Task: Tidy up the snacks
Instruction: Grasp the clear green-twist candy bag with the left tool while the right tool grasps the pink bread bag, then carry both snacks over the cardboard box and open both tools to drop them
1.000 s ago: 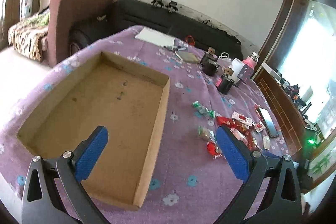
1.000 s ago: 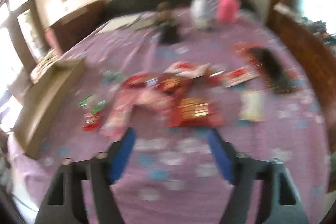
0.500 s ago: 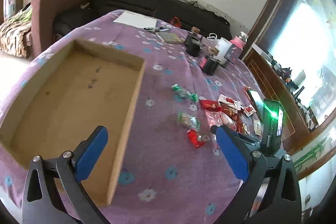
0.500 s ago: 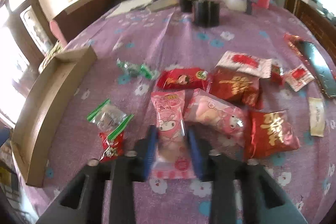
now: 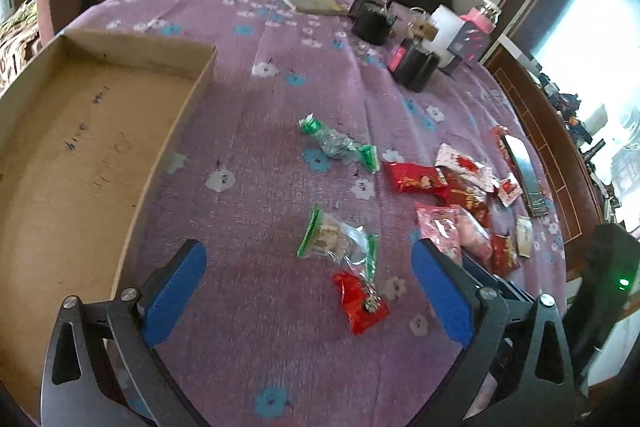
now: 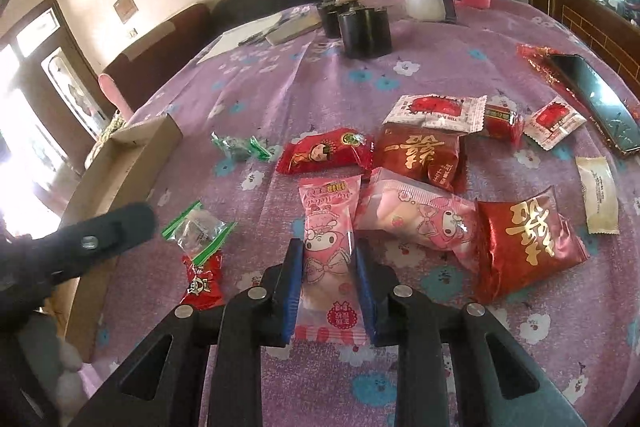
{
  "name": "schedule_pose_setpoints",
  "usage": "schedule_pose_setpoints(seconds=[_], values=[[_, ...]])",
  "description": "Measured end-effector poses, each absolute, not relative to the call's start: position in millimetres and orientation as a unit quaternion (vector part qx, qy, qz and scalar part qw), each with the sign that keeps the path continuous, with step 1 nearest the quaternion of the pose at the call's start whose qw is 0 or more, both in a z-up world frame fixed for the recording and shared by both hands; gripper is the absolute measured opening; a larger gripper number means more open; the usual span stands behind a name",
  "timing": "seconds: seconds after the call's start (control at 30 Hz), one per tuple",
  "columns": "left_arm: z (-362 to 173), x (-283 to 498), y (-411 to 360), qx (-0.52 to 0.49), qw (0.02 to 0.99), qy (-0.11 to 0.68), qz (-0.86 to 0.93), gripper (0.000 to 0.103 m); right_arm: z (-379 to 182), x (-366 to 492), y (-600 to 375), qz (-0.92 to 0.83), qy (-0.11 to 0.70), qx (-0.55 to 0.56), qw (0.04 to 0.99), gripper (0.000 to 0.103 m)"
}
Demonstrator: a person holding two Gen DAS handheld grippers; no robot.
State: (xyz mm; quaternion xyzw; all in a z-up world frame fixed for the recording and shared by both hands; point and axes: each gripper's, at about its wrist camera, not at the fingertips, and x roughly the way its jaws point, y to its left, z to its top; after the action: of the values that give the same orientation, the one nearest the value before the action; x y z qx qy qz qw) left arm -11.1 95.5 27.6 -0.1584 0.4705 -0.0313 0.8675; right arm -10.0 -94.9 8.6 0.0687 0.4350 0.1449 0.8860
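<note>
The shallow brown cardboard tray [image 5: 80, 155] is bare; every snack lies outside. The right gripper [image 6: 329, 291] pinches the pink cartoon-printed snack packet [image 6: 328, 247]; the left gripper [image 5: 308, 291], spread, closing slightly, holds nothing.

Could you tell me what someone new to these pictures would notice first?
The right gripper stands out, its blue fingers shut on a pink cartoon snack packet amid red packets on the purple flowered cloth. To the left sits a cardboard tray with no snacks in it, the open left gripper hovering beside it.
</note>
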Motion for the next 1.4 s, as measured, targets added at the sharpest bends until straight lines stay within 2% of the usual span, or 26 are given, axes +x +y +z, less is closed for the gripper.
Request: schedule_pose_setpoints(seconds=[0.17, 0.23, 0.27, 0.47, 0.5, 0.53, 0.57, 0.77, 1.07, 1.4], values=[[24.9, -3.7, 87.0, -0.122, 0.875, 0.468, -0.014, 0.091, 8.2, -9.4, -97.3, 0.150, 0.438, 0.076, 0.883, 0.027], [22.5, 1.6, 83.4, -0.122, 0.870, 0.477, -0.030, 0.075, 8.0, -9.5, -97.7, 0.152, 0.438, 0.077, 0.883, 0.028], [18.8, 3.2, 79.6, -0.119, 0.864, 0.487, -0.036, 0.073, 8.1, -9.4, -97.9, 0.152, 0.438, 0.078, 0.883, 0.028], [15.5, 3.5, 62.8, -0.076, 0.873, 0.481, -0.035, 0.072, 8.3, -9.7, -96.6, 0.152, 0.437, 0.074, 0.883, 0.029], [14.9, 3.0, 58.8, -0.059, 0.875, 0.480, -0.033, 0.069, 8.6, -9.9, -95.7, 0.151, 0.437, 0.071, 0.884, 0.029], [14.6, 3.1, 54.5, -0.037, 0.877, 0.478, -0.027, 0.053, 8.3, -10.2, -95.5, 0.151, 0.436, 0.070, 0.884, 0.029], [14.6, 2.3, 50.9, -0.018, 0.881, 0.473, -0.024, 0.044, 8.2, -10.4, -95.0, 0.151, 0.436, 0.069, 0.885, 0.029], [18.6, -2.9, 60.3, -0.054, 0.883, 0.463, -0.041, 0.045, 8.6, -10.9, -95.1, 0.153, 0.432, 0.072, 0.886, 0.025], [62.2, -35.9, 82.1, -0.106, 0.900, 0.416, -0.075, 0.045, 19.4, -15.9, -100.2, 0.163, 0.400, 0.083, 0.898, 0.025], [109.7, -99.8, 170.9, -0.156, 0.914, 0.370, -0.056, 0.045, 16.5, -13.9, -103.0, 0.149, 0.402, 0.088, 0.899, 0.025]])
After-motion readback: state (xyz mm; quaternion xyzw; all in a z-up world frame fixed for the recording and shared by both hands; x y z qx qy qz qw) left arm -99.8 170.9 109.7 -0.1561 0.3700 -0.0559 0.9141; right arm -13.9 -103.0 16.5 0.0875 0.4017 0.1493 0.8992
